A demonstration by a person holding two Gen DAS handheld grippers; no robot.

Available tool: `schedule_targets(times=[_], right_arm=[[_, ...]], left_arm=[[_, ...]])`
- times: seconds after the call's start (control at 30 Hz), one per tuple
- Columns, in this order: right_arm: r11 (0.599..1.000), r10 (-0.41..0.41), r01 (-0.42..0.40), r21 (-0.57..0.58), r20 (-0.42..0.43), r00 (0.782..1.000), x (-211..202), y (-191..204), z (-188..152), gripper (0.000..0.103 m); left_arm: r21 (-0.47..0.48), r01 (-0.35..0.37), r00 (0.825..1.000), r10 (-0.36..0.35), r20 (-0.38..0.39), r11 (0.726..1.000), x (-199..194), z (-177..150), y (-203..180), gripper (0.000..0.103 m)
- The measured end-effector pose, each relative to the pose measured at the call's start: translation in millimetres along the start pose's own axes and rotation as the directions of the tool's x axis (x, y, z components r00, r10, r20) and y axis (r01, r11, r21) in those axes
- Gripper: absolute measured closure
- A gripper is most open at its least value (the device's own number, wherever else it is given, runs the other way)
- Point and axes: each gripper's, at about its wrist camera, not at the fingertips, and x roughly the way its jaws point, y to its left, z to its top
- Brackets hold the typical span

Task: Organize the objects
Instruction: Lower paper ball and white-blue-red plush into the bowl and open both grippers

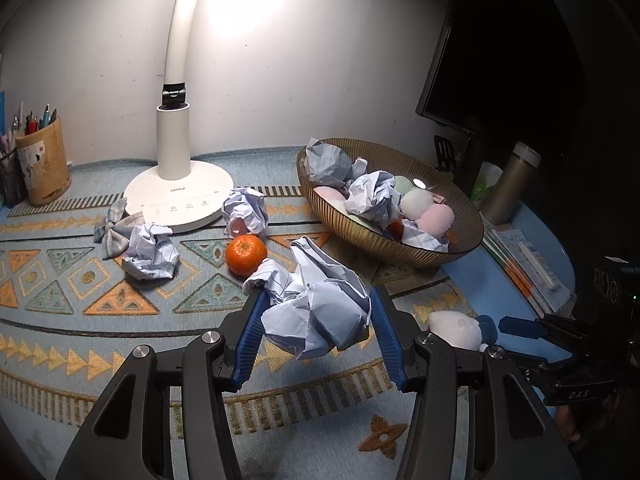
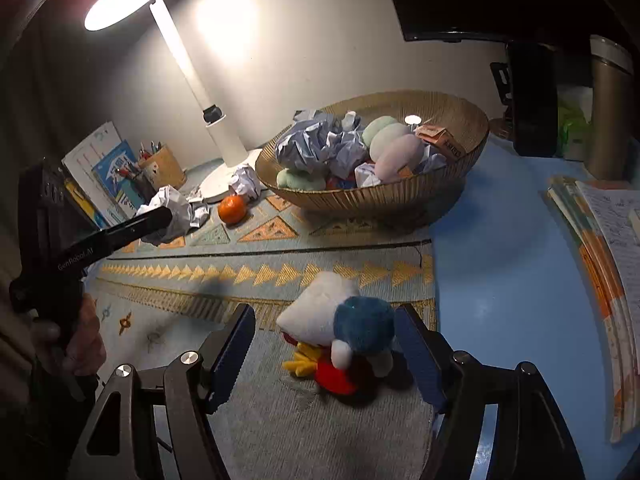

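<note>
Left gripper [image 1: 316,320]: the blue pads clamp a crumpled paper ball [image 1: 320,312] from both sides and carry it clear of the patterned mat [image 1: 80,340]. Right gripper [image 2: 324,354]: the jaws stand apart around a plush toy [image 2: 340,332] with a white body, blue head and red and yellow parts. The toy lies on the mat near its right edge. The pads do not press on it; a gap shows on each side.

Beyond the left gripper, a mandarin [image 1: 246,255] rests on the mat, with another paper wad [image 1: 150,257] to its left and a third wad [image 1: 246,214] behind it, at the rim of the white lamp base [image 1: 178,196]. A checked cloth bow [image 1: 114,226] lies against the base on the left.

A ribbed golden bowl [image 2: 460,120] sits at the far right of the mat. It contains crumpled paper, pastel plush balls and a small carton.

A pen holder [image 1: 42,160] stands far left. A metal flask [image 1: 512,180] and a stack of booklets [image 2: 600,260] occupy the blue tabletop [image 2: 500,280] on the right.
</note>
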Motion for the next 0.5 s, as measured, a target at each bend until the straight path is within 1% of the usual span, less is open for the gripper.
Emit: schedule_targets(times=[0.07, 0.1, 0.17, 0.2, 0.23, 0.27, 0.3, 0.33, 0.4, 0.5], right_arm=[[0.993, -0.078, 0.077, -0.094, -0.007, 0.997, 10, 7, 0, 0.033], [0.986, -0.105, 0.103, -0.132, -0.003, 0.995, 15, 9, 1, 0.033], [0.977, -0.12, 0.115, -0.181, -0.015, 0.993, 26, 9, 5, 0.033], [0.976, -0.108, 0.099, -0.193, -0.033, 0.994, 32, 8, 7, 0.033], [0.979, -0.077, 0.066, -0.192, -0.052, 0.996, 36, 6, 8, 0.033], [0.982, -0.046, 0.034, -0.187, -0.061, 0.997, 38, 6, 9, 0.036], [0.983, -0.01, -0.003, -0.183, -0.067, 0.998, 38, 7, 8, 0.047], [0.983, -0.004, -0.008, -0.184, -0.066, 0.998, 38, 9, 7, 0.048], [0.983, -0.031, 0.023, -0.18, -0.041, 0.999, 35, 13, 4, 0.052], [0.993, -0.021, 0.018, -0.114, -0.023, 1.0, 26, 15, 2, 0.053]], left_arm=[[0.009, 0.003, 1.0, -0.003, -0.009, 1.0, 1, -2, -4, 0.054], [0.013, 0.005, 1.0, -0.004, -0.012, 1.0, 2, -2, -6, 0.054], [0.026, 0.007, 1.0, -0.006, -0.017, 1.0, 2, -3, -11, 0.053], [0.034, 0.007, 1.0, -0.006, -0.019, 0.999, 3, -3, -13, 0.053], [0.043, 0.005, 1.0, -0.004, -0.02, 0.999, 3, -4, -15, 0.053], [0.052, 0.003, 1.0, -0.002, -0.021, 0.999, 3, -4, -17, 0.053], [0.06, 0.002, 1.0, -0.001, -0.022, 0.998, 4, -4, -18, 0.053], [0.064, 0.001, 1.0, 0.0, -0.025, 0.998, 6, -4, -19, 0.053], [0.067, 0.005, 0.999, -0.003, -0.032, 0.998, 9, -5, -21, 0.053], [0.069, 0.009, 0.999, -0.007, -0.032, 0.998, 13, -2, -23, 0.053]])
